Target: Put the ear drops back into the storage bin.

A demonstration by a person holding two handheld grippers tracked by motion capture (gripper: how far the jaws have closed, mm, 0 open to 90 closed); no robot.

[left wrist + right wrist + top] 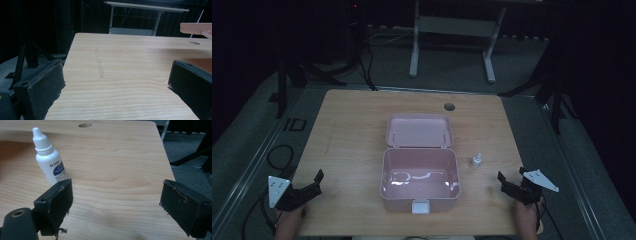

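An open pink box [420,196] stands at the middle of the wooden table [352,140], its lid [419,131] folded flat toward the far side and its inside empty. A small white dropper bottle [475,161] stands upright just right of the box. My left gripper [316,184] rests near the front left corner, open and holding nothing. My right gripper [511,176] is at the front right, open too. In the right gripper view the bottle [48,160] stands just beyond the left jaw, outside the gap of my right gripper [116,197]. The left gripper [115,82] faces bare wood, with the lid [195,28] at far right.
A round cable hole [449,106] sits near the table's far edge. Beyond the table stands a white desk frame [452,30] on dark floor, with black stands and cables at both sides. Bare wood lies left of the box.
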